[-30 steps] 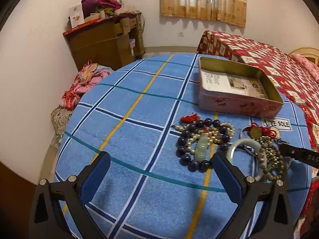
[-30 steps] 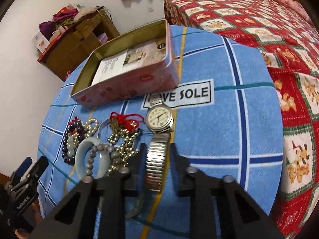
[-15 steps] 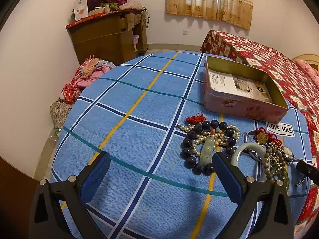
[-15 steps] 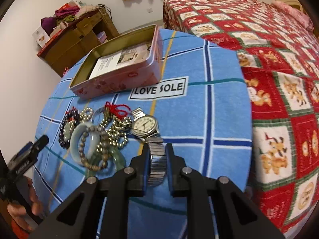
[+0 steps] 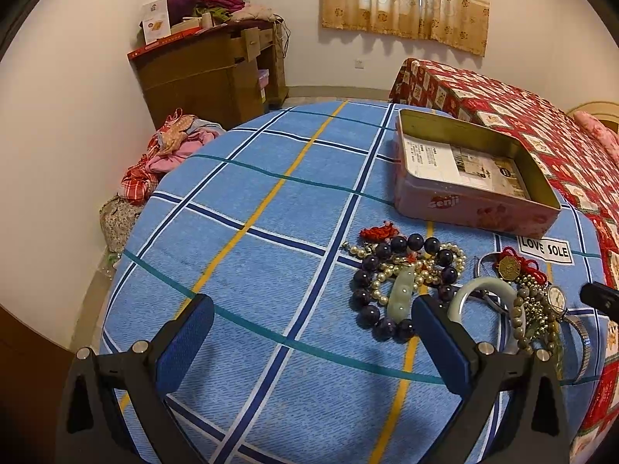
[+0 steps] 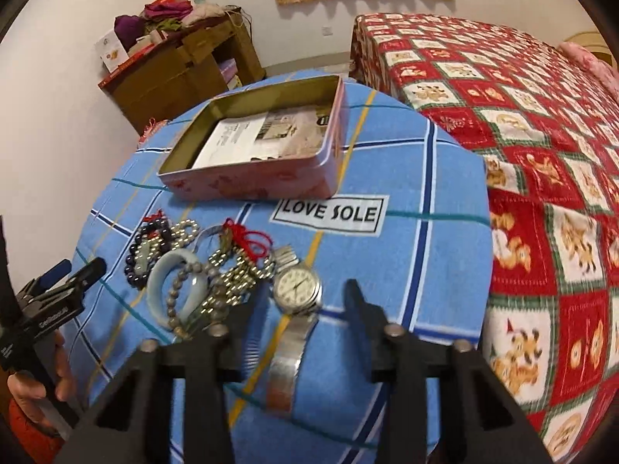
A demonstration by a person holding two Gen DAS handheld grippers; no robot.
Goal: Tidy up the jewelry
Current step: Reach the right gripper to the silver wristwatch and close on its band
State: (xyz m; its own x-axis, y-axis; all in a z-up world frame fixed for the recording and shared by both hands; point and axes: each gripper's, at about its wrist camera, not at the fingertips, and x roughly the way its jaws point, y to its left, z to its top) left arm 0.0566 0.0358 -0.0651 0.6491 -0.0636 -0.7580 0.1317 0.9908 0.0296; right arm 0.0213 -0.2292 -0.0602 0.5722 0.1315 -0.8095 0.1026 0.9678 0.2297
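A silver wristwatch (image 6: 297, 290) lies on the blue plaid cloth (image 6: 406, 263), its metal band between my right gripper's open fingers; the right gripper (image 6: 300, 305) touches nothing. The watch also shows in the left wrist view (image 5: 557, 297). Left of it lies a jewelry pile: a pale jade bangle (image 6: 176, 284) (image 5: 481, 290), a dark bead bracelet (image 5: 390, 282), pearls, a red-corded coin charm (image 5: 508, 268). An open pink tin (image 6: 271, 147) (image 5: 472, 178) sits behind. My left gripper (image 5: 309, 332) is open and empty, near the bead bracelet.
A "LOVE SOLE" label (image 6: 329, 212) is on the cloth in front of the tin. A bed with a red patterned quilt (image 6: 522, 116) stands right of the table. A wooden cabinet (image 5: 212, 73) and a clothes heap (image 5: 170, 147) stand by the far wall.
My right gripper has opened and let go of the watch band; the watch now lies on the cloth. The left gripper has pulled back slightly and stays open.
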